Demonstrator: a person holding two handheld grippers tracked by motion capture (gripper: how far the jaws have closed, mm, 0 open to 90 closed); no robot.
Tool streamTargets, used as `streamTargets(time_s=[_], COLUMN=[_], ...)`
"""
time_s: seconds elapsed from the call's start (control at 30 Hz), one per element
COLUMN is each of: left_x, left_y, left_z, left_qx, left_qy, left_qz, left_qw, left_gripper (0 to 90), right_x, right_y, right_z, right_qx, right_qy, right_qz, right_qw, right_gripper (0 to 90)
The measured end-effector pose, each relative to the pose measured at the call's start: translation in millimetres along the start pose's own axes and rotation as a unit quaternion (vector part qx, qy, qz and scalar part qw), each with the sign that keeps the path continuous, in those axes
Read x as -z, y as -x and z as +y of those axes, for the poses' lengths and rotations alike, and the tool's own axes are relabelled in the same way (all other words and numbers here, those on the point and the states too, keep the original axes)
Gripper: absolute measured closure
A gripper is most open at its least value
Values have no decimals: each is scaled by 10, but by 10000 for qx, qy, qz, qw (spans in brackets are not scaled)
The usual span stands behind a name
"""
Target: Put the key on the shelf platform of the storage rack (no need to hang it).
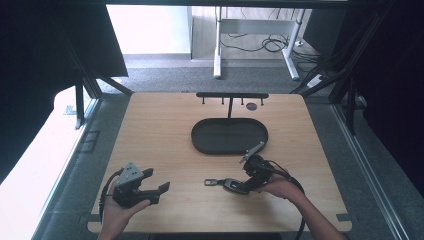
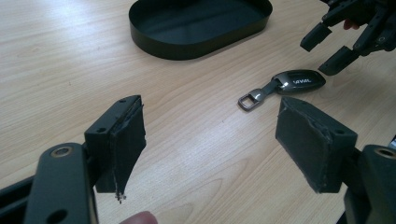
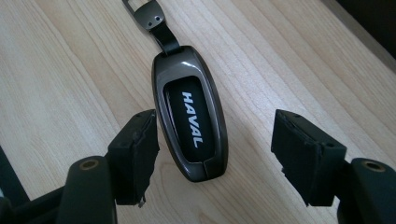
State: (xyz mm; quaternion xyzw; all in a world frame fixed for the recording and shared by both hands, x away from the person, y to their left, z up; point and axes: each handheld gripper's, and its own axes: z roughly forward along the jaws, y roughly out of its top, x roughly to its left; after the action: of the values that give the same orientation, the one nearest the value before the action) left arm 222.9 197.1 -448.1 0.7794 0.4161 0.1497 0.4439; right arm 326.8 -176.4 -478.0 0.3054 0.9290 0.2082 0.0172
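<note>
The right gripper point(image 3: 212, 156) has its jaws spread wide, one on each side of the near end of a car key point(image 3: 189, 112), with a gap between each pad and the key's case, so it grips nothing. In the right gripper view the key lies flat in the middle of the frame on the wooden table point(image 3: 56, 70), its white "HAVAL" lettering face up and its strap and metal loop running to the top edge.

In the high view the right gripper point(image 1: 235, 186) sits at lower centre right, the key point(image 1: 222, 183) just at its tip. The left gripper point(image 1: 157, 185), lower left of that frame, is also wide open and empty, well apart from the key. Above the key, mid-frame, rests a black oval tray point(image 1: 200, 142), with a small black rack point(image 1: 231, 95) standing behind it.
</note>
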Motion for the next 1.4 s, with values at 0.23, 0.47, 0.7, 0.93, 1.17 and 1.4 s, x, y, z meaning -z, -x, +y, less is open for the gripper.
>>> streamTargets(time_s=[0.23,0.47,0.7,0.93,1.17,1.4], left_x=[-24,-23,-35,-39,-42,-42], left_y=[10,6,4,2,5,12], left_z=[-4,-5,-9,-11,-12,-10], left_qx=[-13,-13,-16,-9,-13,-27], left_qy=[-37,-38,-52,-51,-54,-57], left_qz=[-16,-14,-15,1,-2,10], left_qw=[10000,10000,10000,10000,10000,10000], left_gripper=[245,245,244,245,245,244], right_x=[-70,-159,-229,-303,-326,-364], right_y=[-31,-40,-48,-57,-78,-105], right_z=[16,40,67,92,108,125], right_qx=[90,165,224,288,312,335], right_qy=[-91,-181,-278,-356,-384,-380], right_qz=[0,13,-23,-32,-34,-80], right_qw=[9999,9997,9994,9989,9988,9987], right_gripper=[321,316,311,301,301,324])
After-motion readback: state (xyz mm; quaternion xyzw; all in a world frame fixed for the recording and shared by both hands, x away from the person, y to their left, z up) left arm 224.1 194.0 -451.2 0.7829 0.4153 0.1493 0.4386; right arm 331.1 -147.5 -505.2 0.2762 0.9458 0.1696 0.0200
